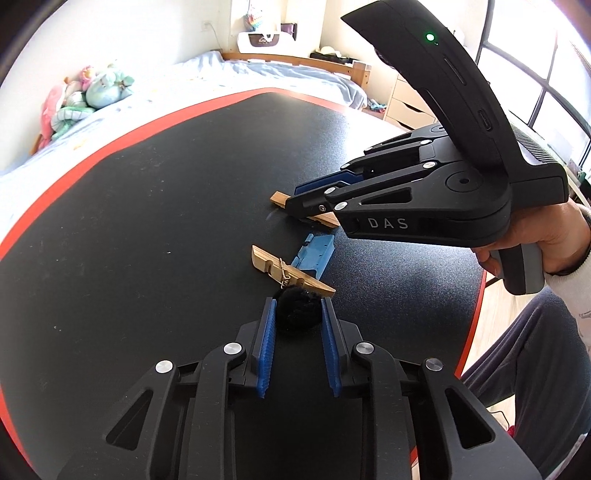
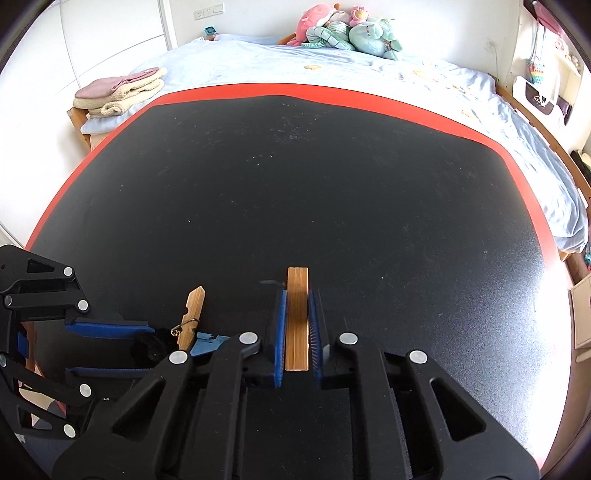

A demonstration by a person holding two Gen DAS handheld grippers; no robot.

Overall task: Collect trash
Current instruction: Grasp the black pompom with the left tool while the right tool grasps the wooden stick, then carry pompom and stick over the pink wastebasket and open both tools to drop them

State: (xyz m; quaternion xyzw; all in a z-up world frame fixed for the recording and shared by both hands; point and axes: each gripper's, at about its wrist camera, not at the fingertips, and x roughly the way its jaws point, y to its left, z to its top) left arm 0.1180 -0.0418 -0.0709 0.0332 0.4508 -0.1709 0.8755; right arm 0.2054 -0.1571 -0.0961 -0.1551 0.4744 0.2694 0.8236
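Note:
On the black table (image 1: 147, 221) lie a black fuzzy pom-pom (image 1: 297, 311), a wooden clothespin half with a wire spring (image 1: 291, 271), a blue plastic piece (image 1: 312, 254) and a second wooden clothespin half (image 2: 297, 317). My left gripper (image 1: 298, 306) straddles the pom-pom, its blue pads touching or nearly touching its sides. My right gripper (image 2: 297, 295) has its jaws closed against the second wooden half, which lies flat on the table; in the left wrist view (image 1: 291, 206) the stick pokes out past its tips. The left gripper (image 2: 147, 345) and pom-pom (image 2: 151, 345) show at the lower left of the right wrist view.
The table has a red border (image 2: 295, 90). A bed with a light blue cover (image 2: 332, 66) lies beyond it, with plush toys (image 2: 343, 33) and folded towels (image 2: 118, 90). White drawers (image 1: 410, 107) stand at the right. The person's leg (image 1: 524, 369) is by the table's right edge.

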